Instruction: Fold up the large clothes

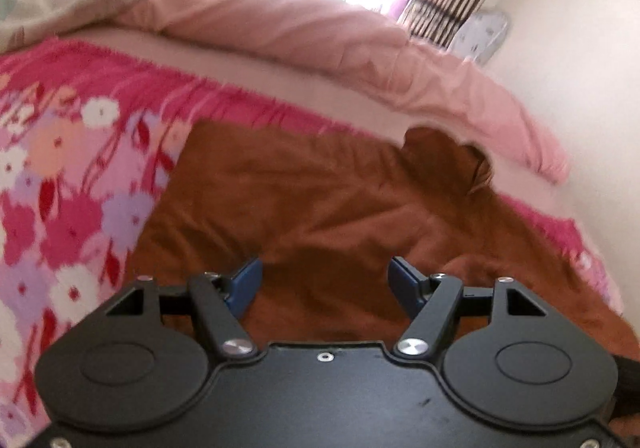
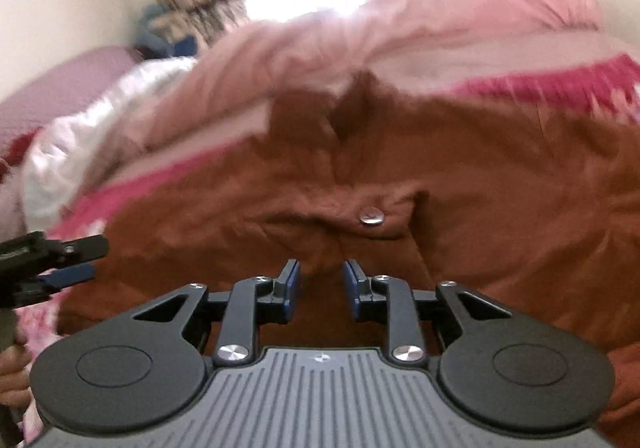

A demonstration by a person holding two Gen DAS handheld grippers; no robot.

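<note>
Brown garment lies spread on the bed, filling the centre and lower half of both views; its snap button shows mid-frame in the right view, collar end toward the top by the pink quilt. Left gripper is spread wide over the cloth, nothing between its jaws. Right gripper is parted a little, a fold rising just ahead of the gap, pads not pressing on it. Both views are blurred.

Risks: the right gripper's narrow gap may close on one layer only or miss the fold, so the cloth slips when lifted. The left gripper could also snag the bed cover at the left edge, dragging it into the fold.
</note>
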